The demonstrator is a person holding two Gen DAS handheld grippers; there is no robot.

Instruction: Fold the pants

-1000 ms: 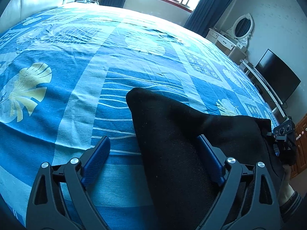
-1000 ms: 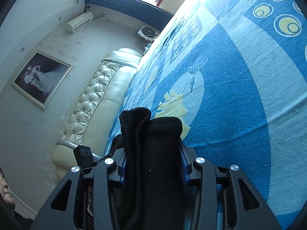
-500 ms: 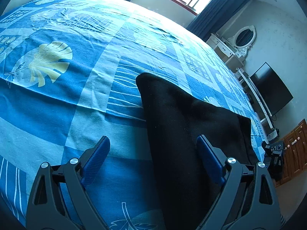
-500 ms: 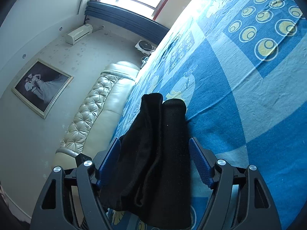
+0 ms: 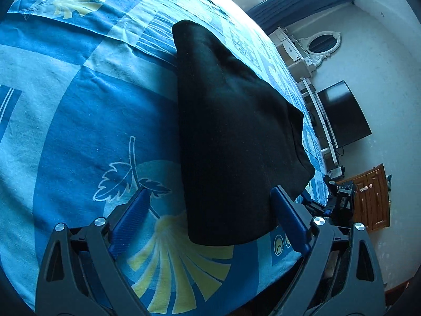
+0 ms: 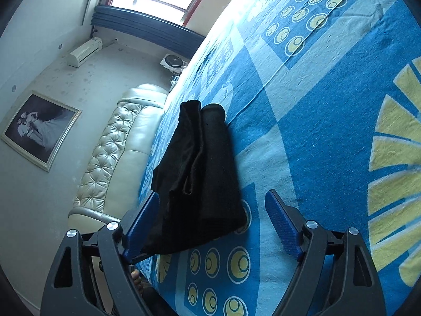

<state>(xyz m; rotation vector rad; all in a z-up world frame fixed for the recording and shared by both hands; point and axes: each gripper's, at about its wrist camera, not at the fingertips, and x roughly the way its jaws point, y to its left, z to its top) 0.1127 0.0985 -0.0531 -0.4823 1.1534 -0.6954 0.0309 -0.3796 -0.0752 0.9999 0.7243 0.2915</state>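
- Left tool [image 5: 208, 210] spread wide, blue pads clear of cloth; nothing clamped.
- Right tool [image 6: 211, 220] opening, pants' near edge between the pads, left pad just beside the cloth, not pressing.
- Folded black fabric pants [image 5: 231, 131] lying on the blue leaf-patterned bedsheet [image 5: 79, 121], from 6 toward 12 o'clock.
- Risk, judged: top layers at 11 o'clock loose; a snagging pad on withdrawal could drag the fold open.
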